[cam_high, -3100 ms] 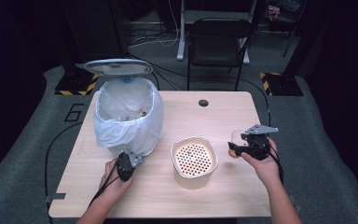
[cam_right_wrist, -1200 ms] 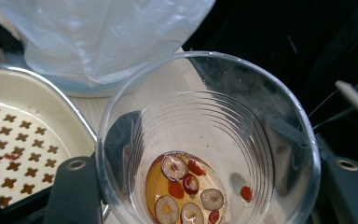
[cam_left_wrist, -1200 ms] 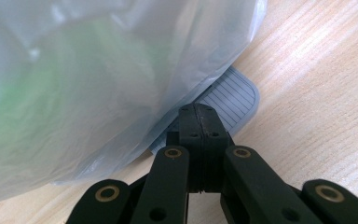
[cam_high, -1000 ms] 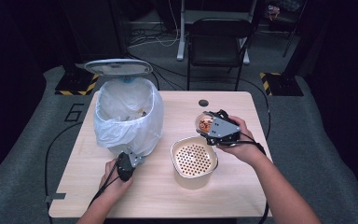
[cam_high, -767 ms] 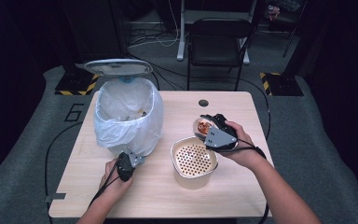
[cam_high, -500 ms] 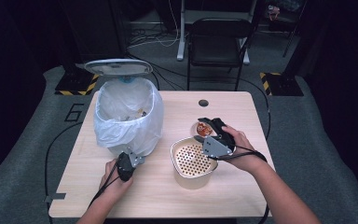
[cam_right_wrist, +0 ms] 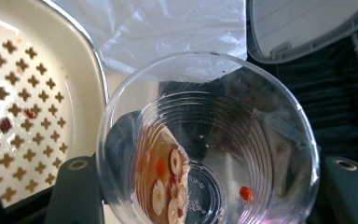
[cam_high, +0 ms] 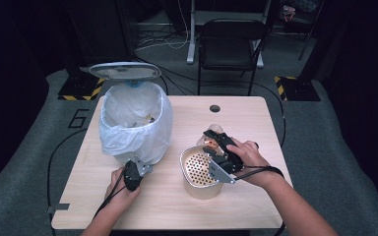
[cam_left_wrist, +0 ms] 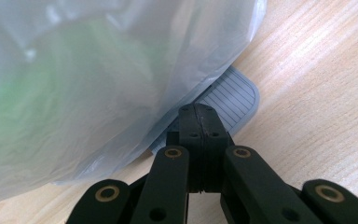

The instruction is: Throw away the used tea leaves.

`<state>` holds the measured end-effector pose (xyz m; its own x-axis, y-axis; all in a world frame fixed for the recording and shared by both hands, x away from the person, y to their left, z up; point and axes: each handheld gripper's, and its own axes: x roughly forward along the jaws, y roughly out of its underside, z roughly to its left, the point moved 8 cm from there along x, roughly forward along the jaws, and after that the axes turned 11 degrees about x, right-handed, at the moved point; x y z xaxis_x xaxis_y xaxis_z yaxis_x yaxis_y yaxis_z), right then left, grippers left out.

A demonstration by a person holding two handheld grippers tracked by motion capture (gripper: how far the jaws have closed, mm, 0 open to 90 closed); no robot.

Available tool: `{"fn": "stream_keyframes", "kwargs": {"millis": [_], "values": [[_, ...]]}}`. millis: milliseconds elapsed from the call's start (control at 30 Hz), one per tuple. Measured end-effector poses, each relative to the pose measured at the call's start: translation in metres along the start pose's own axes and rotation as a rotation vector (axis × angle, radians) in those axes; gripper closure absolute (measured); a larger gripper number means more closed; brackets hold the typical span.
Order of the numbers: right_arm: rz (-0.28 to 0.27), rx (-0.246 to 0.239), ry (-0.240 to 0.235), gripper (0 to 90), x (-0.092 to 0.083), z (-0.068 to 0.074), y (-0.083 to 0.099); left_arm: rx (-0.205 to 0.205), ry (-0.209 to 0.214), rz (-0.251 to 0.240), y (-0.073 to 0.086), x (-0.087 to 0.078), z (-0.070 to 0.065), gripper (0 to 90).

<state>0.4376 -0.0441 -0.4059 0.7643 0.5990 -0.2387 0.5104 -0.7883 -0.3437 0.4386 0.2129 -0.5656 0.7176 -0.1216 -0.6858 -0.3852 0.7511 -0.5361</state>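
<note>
In the high view, a pale wooden table fills the middle of the frame. At its upper left stands a bin lined with a translucent white plastic bag, its grey oval lid raised behind it. Just right of centre sits a cream, round container topped by a perforated strainer insert.

The right gripper, at centre right, pinches a clear ribbed plastic cup, tipped on its side with the mouth towards the strainer's upper right rim. In the right gripper view the cup takes up the middle of the frame, gripped between the two black jaws at the lower left and lower right corners. A little amber liquid with pale round slices and small red bits pools at its lower left wall, and one red bit lies apart at lower right. The strainer, with a few dark red scraps on it, lies at the left, the bag and the lid at the top.

The left gripper, lower left of centre, has its jaws pressed together with nothing between them; in the left gripper view the tips rest just before a grey ribbed pedal poking out from under the bag
</note>
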Motion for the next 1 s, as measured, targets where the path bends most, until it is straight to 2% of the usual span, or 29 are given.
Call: {"fn": "stream_keyframes", "kwargs": {"millis": [100,167,200,233,300,333,367,400,500,533,567,633,700,733,833,867,900,1000], "values": [[-0.003,-0.083,0.032,35.1,0.0,0.001,-0.003,0.001,0.0,0.0,0.0,0.0,0.0,90.0],[0.004,-0.099,0.03,35.0,0.0,0.002,-0.002,0.002,0.0,0.0,0.0,0.0,0.0,90.0],[0.011,-0.152,0.05,35.1,0.0,0.003,-0.003,0.0,0.0,0.0,0.0,0.0,0.0,90.0],[0.014,-0.178,0.055,35.0,0.001,0.003,-0.003,-0.005,0.001,-0.001,0.0,0.0,-0.001,90.0],[0.022,-0.195,0.054,35.0,0.001,0.005,-0.003,0.018,-0.011,0.004,0.0,-0.001,0.002,90.0],[0.024,-0.231,0.074,35.1,0.0,0.004,-0.004,0.026,-0.017,0.002,0.0,-0.001,0.002,90.0],[0.027,-0.262,0.078,35.0,0.0,0.004,-0.004,0.025,-0.016,0.002,0.0,-0.001,0.002,90.0],[0.036,-0.27,0.072,35.0,0.001,0.006,-0.003,0.025,-0.016,0.002,0.0,-0.001,0.002,90.0],[0.052,-0.363,0.083,35.1,0.002,0.01,-0.003,0.022,-0.008,0.006,0.0,-0.001,0.002,90.0],[0.052,-0.363,0.083,35.1,0.002,0.01,-0.003,0.022,-0.008,0.006,0.0,-0.001,0.002,90.0],[0.059,-0.416,0.101,35.1,0.002,0.01,-0.004,0.003,-0.01,-0.005,-0.001,0.0,0.001,90.0],[0.062,-0.427,0.094,35.1,0.003,0.011,-0.004,0.004,-0.008,-0.005,0.0,0.0,0.001,90.0],[0.072,-0.474,0.103,35.1,0.004,0.012,-0.003,0.005,-0.009,-0.005,0.0,0.0,0.001,90.0],[0.072,-0.474,0.103,35.1,0.004,0.012,-0.003,0.005,-0.009,-0.005,0.0,0.0,0.001,90.0],[0.082,-0.556,0.118,35.1,0.005,0.013,0.0,0.001,-0.006,-0.004,0.0,0.0,0.0,90.0],[0.104,-0.581,0.112,35.1,0.004,0.014,0.002,0.001,-0.005,-0.004,0.0,0.0,0.0,90.0],[0.118,-0.586,0.079,35.1,0.005,0.018,0.006,0.008,-0.003,0.001,0.0,0.0,0.0,90.0],[0.122,-0.642,0.084,35.1,0.005,0.018,0.008,0.005,-0.004,0.0,0.0,0.0,0.0,90.0]]}}
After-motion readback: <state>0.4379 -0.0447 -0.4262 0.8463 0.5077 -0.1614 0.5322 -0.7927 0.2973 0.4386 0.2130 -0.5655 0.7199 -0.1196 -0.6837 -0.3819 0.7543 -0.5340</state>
